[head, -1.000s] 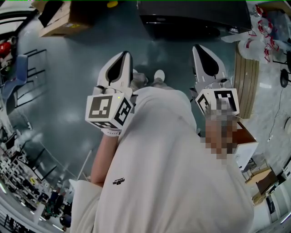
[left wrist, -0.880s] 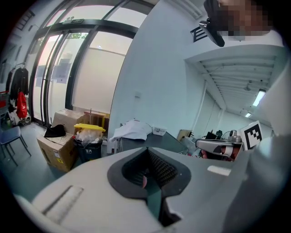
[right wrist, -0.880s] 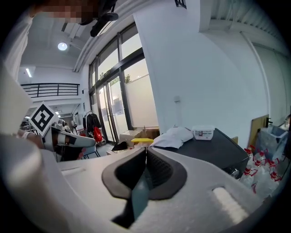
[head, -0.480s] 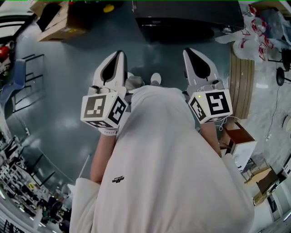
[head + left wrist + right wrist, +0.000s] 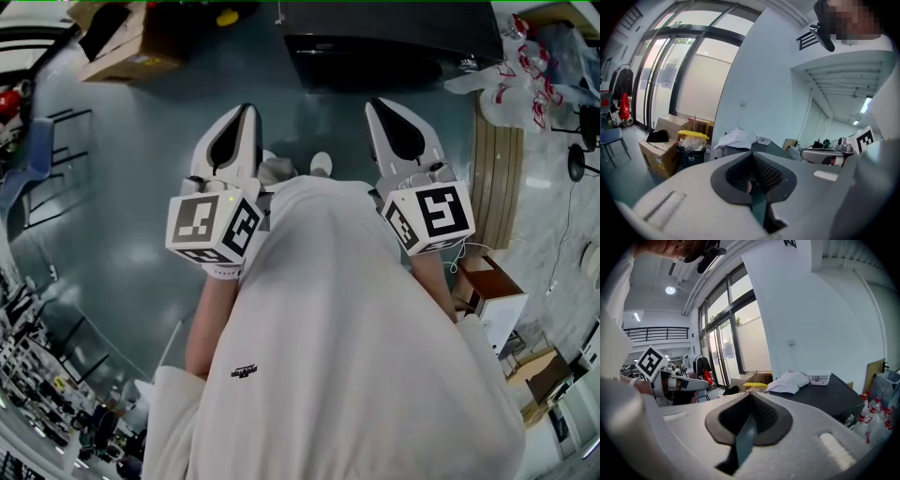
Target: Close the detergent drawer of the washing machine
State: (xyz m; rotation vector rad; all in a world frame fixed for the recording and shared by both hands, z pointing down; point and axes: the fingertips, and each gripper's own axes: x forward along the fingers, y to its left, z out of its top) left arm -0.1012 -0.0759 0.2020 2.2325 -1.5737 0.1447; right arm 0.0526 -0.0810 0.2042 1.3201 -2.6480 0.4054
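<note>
A dark, low machine [image 5: 394, 37] stands ahead of the person at the top of the head view; its flat top [image 5: 825, 397] carries a white cloth [image 5: 790, 380] and a small white tub [image 5: 819, 377]. No drawer front shows in any view. My left gripper [image 5: 246, 108] is held at waist height, pointing forward over the grey floor, jaws pressed together with nothing in them [image 5: 751, 152]. My right gripper [image 5: 373, 101] is level with it, also shut and empty [image 5: 750, 392], its tip a short way from the machine. The person's white shirt fills the lower head view.
Cardboard boxes [image 5: 122, 47] and a yellow-lidded bin [image 5: 693, 140] stand left of the machine. A wooden panel [image 5: 502, 159], plastic bags [image 5: 534, 56] and a small open box [image 5: 487, 281] are at the right. A blue chair [image 5: 23, 159] is at the far left.
Both grippers have shifted a little to the left in the head view, the right one also farther forward toward the machine. Both stay shut.
</note>
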